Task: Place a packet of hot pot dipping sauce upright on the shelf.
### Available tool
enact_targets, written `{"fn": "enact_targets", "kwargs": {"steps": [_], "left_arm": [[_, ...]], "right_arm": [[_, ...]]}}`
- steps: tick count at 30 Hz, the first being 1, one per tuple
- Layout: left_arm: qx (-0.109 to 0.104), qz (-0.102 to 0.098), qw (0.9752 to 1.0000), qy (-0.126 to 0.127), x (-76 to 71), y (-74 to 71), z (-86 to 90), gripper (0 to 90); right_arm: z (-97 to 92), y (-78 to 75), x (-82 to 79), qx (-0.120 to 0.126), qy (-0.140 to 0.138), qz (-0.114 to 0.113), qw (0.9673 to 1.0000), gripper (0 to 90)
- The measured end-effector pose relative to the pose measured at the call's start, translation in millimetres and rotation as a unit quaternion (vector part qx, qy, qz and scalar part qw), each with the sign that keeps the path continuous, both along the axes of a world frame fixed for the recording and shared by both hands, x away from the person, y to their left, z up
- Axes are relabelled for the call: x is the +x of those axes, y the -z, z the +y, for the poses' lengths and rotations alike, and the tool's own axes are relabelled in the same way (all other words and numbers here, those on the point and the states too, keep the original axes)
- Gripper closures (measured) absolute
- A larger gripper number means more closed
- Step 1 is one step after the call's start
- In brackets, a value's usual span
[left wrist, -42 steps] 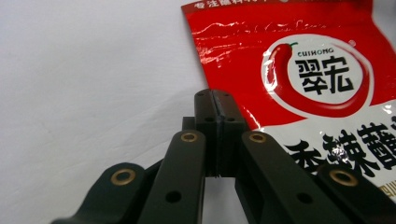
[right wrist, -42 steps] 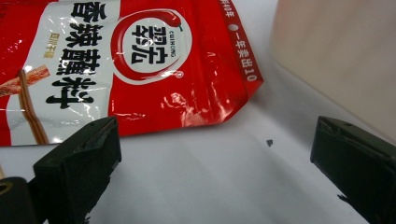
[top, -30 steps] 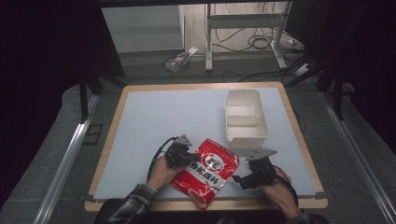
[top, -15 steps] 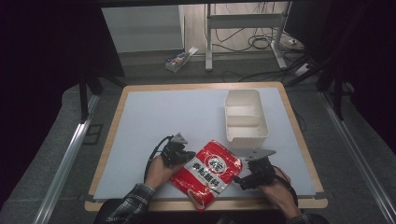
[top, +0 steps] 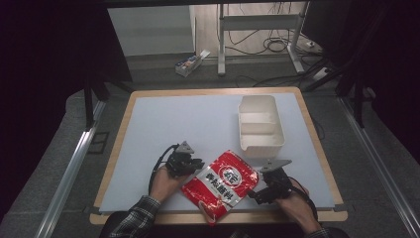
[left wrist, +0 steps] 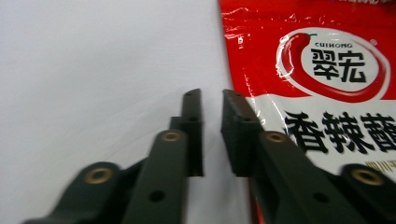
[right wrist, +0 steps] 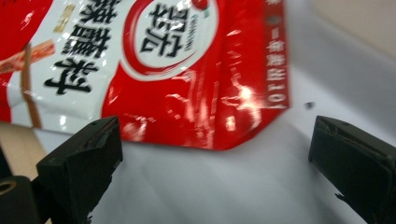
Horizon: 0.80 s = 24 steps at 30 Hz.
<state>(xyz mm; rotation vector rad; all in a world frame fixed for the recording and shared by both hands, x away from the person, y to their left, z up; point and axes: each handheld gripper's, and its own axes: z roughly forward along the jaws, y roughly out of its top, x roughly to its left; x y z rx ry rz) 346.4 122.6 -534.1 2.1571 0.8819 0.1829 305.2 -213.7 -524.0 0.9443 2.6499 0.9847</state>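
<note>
A red and white seasoning pouch with a chilli logo lies flat near the table's front edge, its lower end past the edge. My left gripper sits at the pouch's left edge. In the left gripper view the pouch lies to the right of my left gripper, whose jaws are all but shut, with a thin strip of bare table between them. My right gripper stands open at the pouch's right corner. In the right gripper view that corner points into the wide gap of my right gripper, without touching either jaw.
A white two-compartment box stands empty at the back right, just beyond the pouch. The grey mat covers the wooden table. Metal rails run along both sides of the table.
My left gripper has slid slightly left and nearer along the pouch's left edge. The pouch and my right gripper have hardly moved.
</note>
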Motion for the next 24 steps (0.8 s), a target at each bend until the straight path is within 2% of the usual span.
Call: {"fn": "enact_targets", "kwargs": {"steps": [2,6,7,8,9,12,14,16,19,24], "left_arm": [[-0.005,-0.009,0.9999,-0.008,-9.2,-3.0,7.2,64.3],[-0.002,-0.032,0.9994,-0.016,-21.3,-8.6,16.1,50.9],[-0.002,-0.032,0.9994,-0.016,-21.3,-8.6,16.1,47.8],[-0.005,-0.039,0.999,-0.021,-23.8,-10.4,19.3,44.3],[-0.022,-0.045,0.9983,-0.029,-26.9,-11.7,23.6,41.4],[-0.035,-0.044,0.9976,-0.04,-33.2,-12.3,32.0,34.6],[-0.037,-0.045,0.9973,-0.044,-35.9,-12.4,34.0,32.7],[-0.039,-0.047,0.9969,-0.048,-44.1,-12.7,40.5,26.9],[-0.039,-0.044,0.997,-0.051,-50.6,-11.4,45.7,23.1],[-0.012,-0.044,0.9978,-0.048,-59.1,-8.1,48.0,17.5]], "right_arm": [[2.5,0.7,-1.9,-0.005,-0.008,-0.002,1.0,2.8],[5.5,1.0,-4.0,0.003,-0.014,0.005,0.9999,2.7],[5.5,1.0,-4.0,0.003,-0.014,0.005,0.9999,2.7],[6.5,1.3,-4.1,0.004,-0.019,0.004,0.9998,2.7],[6.9,1.2,-4.1,0.006,-0.018,0.006,0.9998,2.6],[7.3,1.2,-3.3,0.015,-0.019,0.011,0.9997,2.7],[8.0,1.2,-3.0,0.021,-0.018,0.014,0.9995,2.8],[11.5,1.2,-1.9,0.03,-0.022,0.021,0.9991,3.1],[16.0,1.1,-1.5,0.033,-0.023,0.018,0.999,3.1],[26.8,-0.9,1.0,0.038,-0.03,0.016,0.9987,3.5]]}}
